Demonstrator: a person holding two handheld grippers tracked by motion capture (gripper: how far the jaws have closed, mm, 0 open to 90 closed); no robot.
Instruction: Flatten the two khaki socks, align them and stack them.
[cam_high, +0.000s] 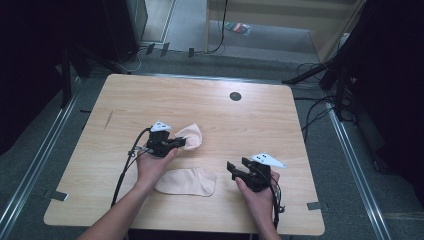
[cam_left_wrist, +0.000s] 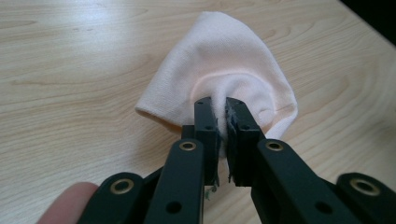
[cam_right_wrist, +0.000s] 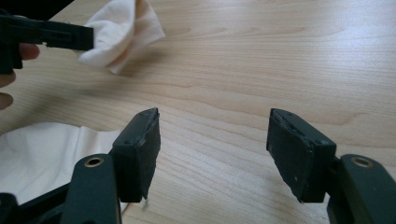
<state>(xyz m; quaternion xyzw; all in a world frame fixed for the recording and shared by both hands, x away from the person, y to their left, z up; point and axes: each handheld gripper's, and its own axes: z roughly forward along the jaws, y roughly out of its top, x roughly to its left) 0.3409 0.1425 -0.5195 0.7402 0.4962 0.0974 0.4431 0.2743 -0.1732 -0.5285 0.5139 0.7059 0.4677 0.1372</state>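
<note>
No readable branding or text on anything. Left gripper (cam_left_wrist: 218, 109) clamped on a bunched fold of the pale pink sock (cam_left_wrist: 224, 70), mid-table, just left of centre; the pinched part is hidden between the pads. Right gripper (cam_right_wrist: 212, 140) spread wide, nothing in it, over bare table (cam_high: 260, 120). Second sock (cam_high: 186, 181) lies flat near the front edge, between the hands, partly covered by the left hand (cam_high: 152, 167).

Lab recording bay: lone wooden table (cam_high: 200, 95), dark stands (cam_high: 345, 85), floor cables (cam_high: 315, 107), floor rails (cam_high: 355, 165).
</note>
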